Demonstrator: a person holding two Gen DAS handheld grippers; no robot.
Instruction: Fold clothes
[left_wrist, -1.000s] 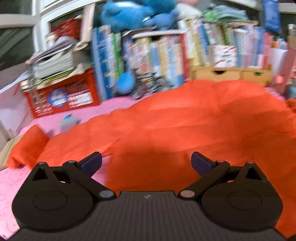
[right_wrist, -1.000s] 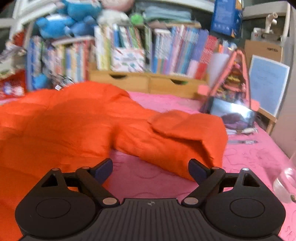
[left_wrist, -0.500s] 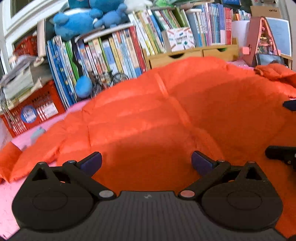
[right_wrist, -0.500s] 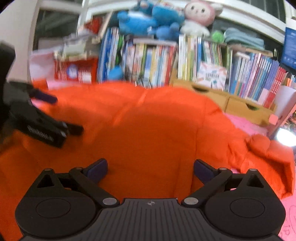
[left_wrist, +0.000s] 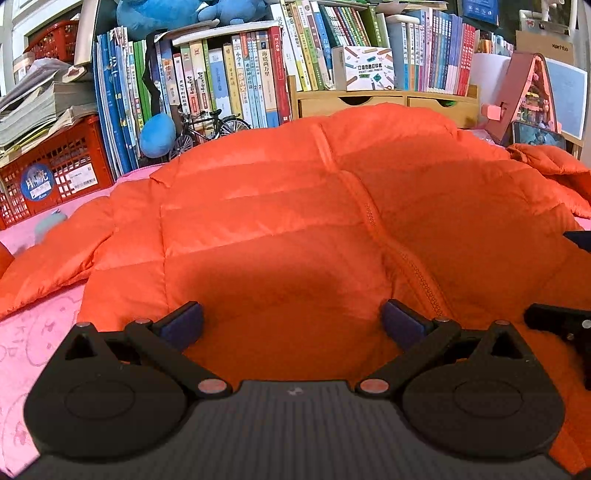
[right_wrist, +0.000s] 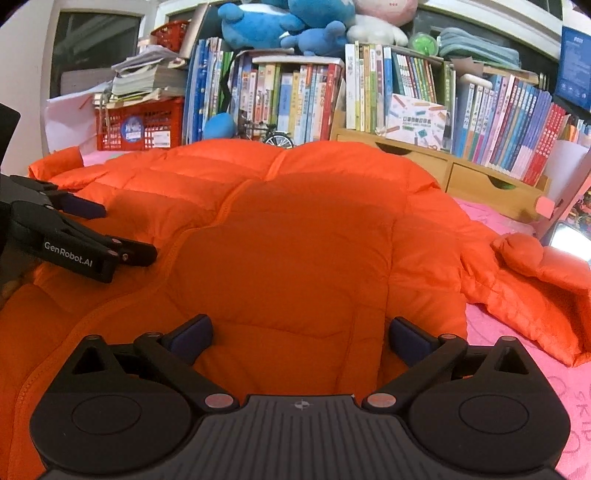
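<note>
A pink bedspread (right_wrist: 517, 332) covers the whole work surface, and behind it, across the top of both views, runs a wall of books (left_wrist: 236, 74) with blue plush toys (right_wrist: 288, 26) piled above and a red crate (left_wrist: 55, 170) at the upper left.

On the spread lies the orange puffer jacket (left_wrist: 295, 221), front up and filling the middle of each frame. Its zipper (left_wrist: 373, 218) is closed and runs from the collar at upper centre down toward the lower right of the left wrist view, so the jacket's long axis points away from both tools, hem nearest them. One sleeve (right_wrist: 535, 280) trails off to the right edge of the right wrist view; the other sleeve (left_wrist: 48, 254) stretches toward the left edge of the left wrist view.

The left gripper (left_wrist: 291, 321) hovers over the hem left of the zipper with its jaws wide apart and nothing between the pads. The right gripper (right_wrist: 301, 338) sits just beside it, over the hem on the other side; its jaws have just been opening and now stand fully apart, with only fabric lying below them, unpinched.

Each tool looks nearer its own sleeve, so a sideways fold inward seems the likely start.
</note>
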